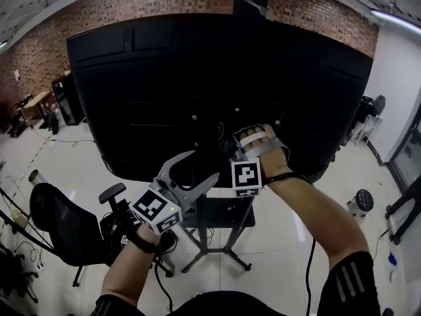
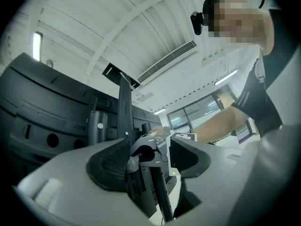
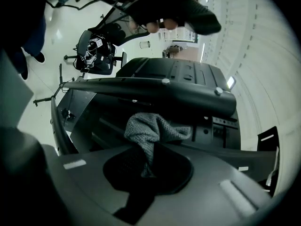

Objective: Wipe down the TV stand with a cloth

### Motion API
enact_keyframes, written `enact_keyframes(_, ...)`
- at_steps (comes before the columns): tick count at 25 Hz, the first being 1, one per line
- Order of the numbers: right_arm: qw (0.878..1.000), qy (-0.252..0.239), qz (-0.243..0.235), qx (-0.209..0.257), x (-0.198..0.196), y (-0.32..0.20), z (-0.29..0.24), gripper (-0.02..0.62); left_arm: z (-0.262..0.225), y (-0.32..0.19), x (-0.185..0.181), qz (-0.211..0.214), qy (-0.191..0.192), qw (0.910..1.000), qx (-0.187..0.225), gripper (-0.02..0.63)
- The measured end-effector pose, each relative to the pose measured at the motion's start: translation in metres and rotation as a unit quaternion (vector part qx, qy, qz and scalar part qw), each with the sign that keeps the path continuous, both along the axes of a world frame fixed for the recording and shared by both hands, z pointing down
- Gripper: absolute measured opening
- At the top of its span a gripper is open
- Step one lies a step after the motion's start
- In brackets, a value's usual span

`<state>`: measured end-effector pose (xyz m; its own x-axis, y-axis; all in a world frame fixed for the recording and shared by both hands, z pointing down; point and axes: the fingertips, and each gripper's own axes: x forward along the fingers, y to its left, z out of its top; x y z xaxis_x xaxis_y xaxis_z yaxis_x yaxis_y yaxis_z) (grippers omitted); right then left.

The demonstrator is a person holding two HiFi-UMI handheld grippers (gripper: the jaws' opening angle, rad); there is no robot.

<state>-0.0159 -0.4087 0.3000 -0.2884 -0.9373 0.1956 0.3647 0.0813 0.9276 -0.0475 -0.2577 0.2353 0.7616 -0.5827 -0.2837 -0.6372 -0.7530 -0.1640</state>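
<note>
A large black TV [image 1: 197, 91] shows its back on a grey stand [image 1: 227, 226] with splayed legs. My right gripper [image 1: 230, 143] is up against the TV's back, above the stand's post, and is shut on a grey knitted cloth [image 3: 151, 130]. In the right gripper view the cloth bunches out of the jaws toward a dark crossbar [image 3: 155, 91]. My left gripper [image 1: 200, 176] sits lower left, pointing up at the stand, open and holding nothing. In the left gripper view [image 2: 148, 161] the stand's post [image 2: 124, 112] and a bit of the cloth [image 2: 134, 162] show between its jaws.
A black office chair [image 1: 59, 229] stands on the floor at the left, close to my left arm. A round stool [image 1: 361, 201] is at the right. A cable [image 1: 309, 268] runs down by my right forearm. A brick wall [image 1: 39, 51] lies behind the TV.
</note>
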Motion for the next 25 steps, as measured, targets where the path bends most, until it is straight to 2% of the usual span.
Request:
enact_keyframes(18,0.994,0.016,0.030,-0.104,0.002,0.002,0.132,0.029,0.051,0.005,0.004,0.011,0.005,0.9987,-0.049,0.298)
enact_keyframes(21,0.993,-0.004,0.018,-0.119,-0.001,0.010,0.135,0.029,0.058,0.004,0.005,0.012,0.007,0.9985,-0.052,0.298)
enact_keyframes(25,0.986,-0.084,-0.003,-0.140,-0.005,0.029,0.113,0.029,0.060,0.006,0.007,0.013,0.017,0.9978,-0.062,0.298)
